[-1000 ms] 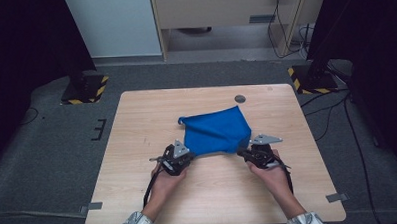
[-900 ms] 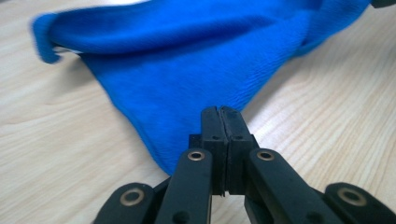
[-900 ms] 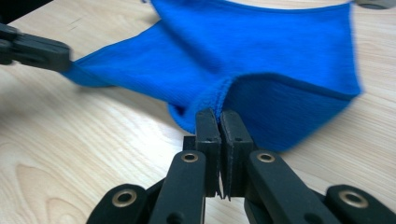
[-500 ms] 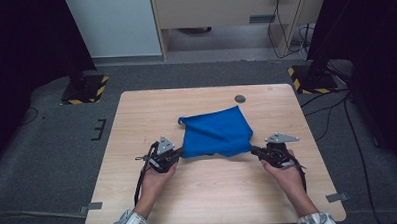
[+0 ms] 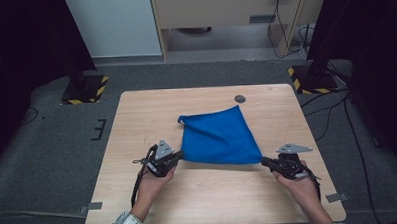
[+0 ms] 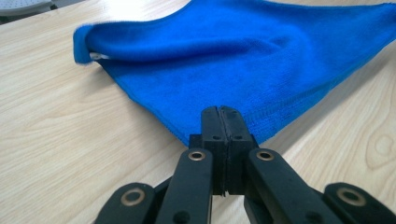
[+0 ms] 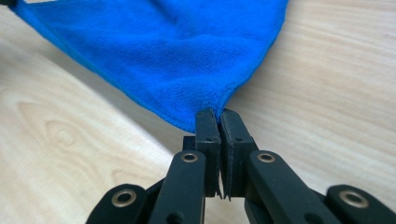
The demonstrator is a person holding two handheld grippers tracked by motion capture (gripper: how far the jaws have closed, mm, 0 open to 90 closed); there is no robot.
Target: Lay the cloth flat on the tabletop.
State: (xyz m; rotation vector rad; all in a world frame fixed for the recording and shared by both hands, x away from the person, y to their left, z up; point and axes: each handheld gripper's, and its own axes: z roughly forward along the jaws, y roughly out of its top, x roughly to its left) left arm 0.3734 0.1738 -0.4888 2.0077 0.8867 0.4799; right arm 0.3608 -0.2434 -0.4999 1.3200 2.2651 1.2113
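While both tools pinch the blue cloth [image 5: 220, 136], the spread between them has grown: a second ago the two hands sat close together at the cloth's near edge, half a second ago farther apart, now well apart. Left gripper [image 5: 174, 156] has its jaws pressed together on the near-left corner; in the left gripper view the pads [image 6: 223, 125] bite right at the corner tip of the cloth [image 6: 243, 60]. Right gripper [image 5: 265, 161] is clamped the same way on the near-right corner; the right gripper view shows the corner tucked between the pads [image 7: 219, 126], with the cloth [image 7: 173, 51] fanning away from them. Left hand [image 5: 151, 183] and right hand [image 5: 301, 183] come in from the near edge of the table [image 5: 137, 124].

Meaning, as a judgement: the near edge is being pulled taut, so the cloth is being spread flat, likely ahead of a fold or a lay-down. Mid-step, not finished.

Cloth look: near edge now runs fairly straight between the grippers, slightly lifted off the wood. Far-left corner is curled over on itself; far-right corner points toward a small dark round spot [image 5: 240, 98] in the tabletop. Soft terry-like nap, a few shallow creases. It lies mid-table, toward the near side.
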